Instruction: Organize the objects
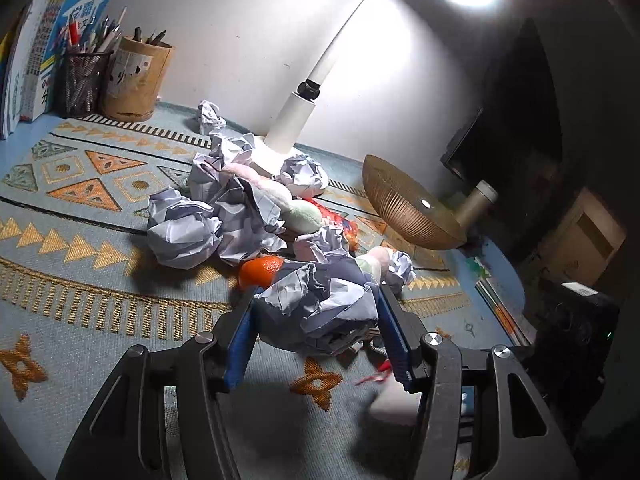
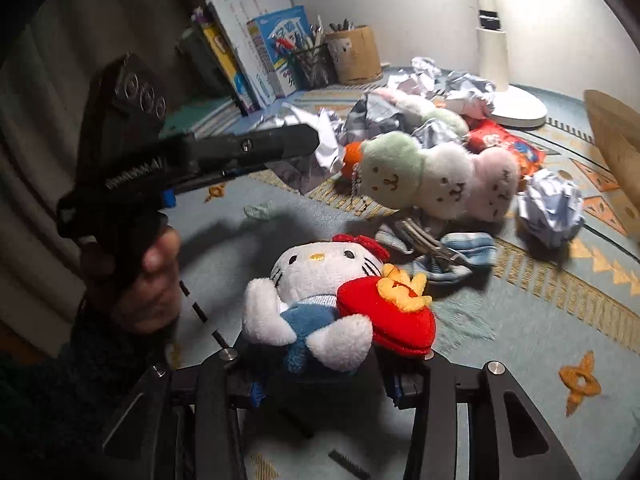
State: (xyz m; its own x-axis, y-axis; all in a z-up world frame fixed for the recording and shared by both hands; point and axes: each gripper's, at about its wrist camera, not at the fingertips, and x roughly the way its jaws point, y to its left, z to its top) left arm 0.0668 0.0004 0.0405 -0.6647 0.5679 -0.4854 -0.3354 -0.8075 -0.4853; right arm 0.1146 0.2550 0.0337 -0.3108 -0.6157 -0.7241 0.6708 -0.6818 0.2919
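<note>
A crumpled paper ball (image 1: 316, 292) sits clamped between the blue pads of my left gripper (image 1: 318, 320), lifted just above the patterned mat (image 1: 80, 208). Behind it lie more crumpled paper (image 1: 188, 232), an orange (image 1: 262, 270) and soft toys. My right gripper (image 2: 334, 354) is shut on a white cat plush (image 2: 316, 276) with a red heart; the plush hides its pads. In the right wrist view a hand (image 2: 152, 280) holds the left gripper (image 2: 312, 142) at the left, paper (image 2: 330, 148) at its tip.
A three-ball pastel plush (image 2: 436, 184), a red snack packet (image 2: 504, 144), striped socks (image 2: 460, 256) and a loose paper ball (image 2: 552, 208) lie on the mat. A white lamp base (image 1: 288, 120), a gold fan (image 1: 408, 208), pen cups (image 1: 134, 80) and books (image 1: 36, 52) line the wall.
</note>
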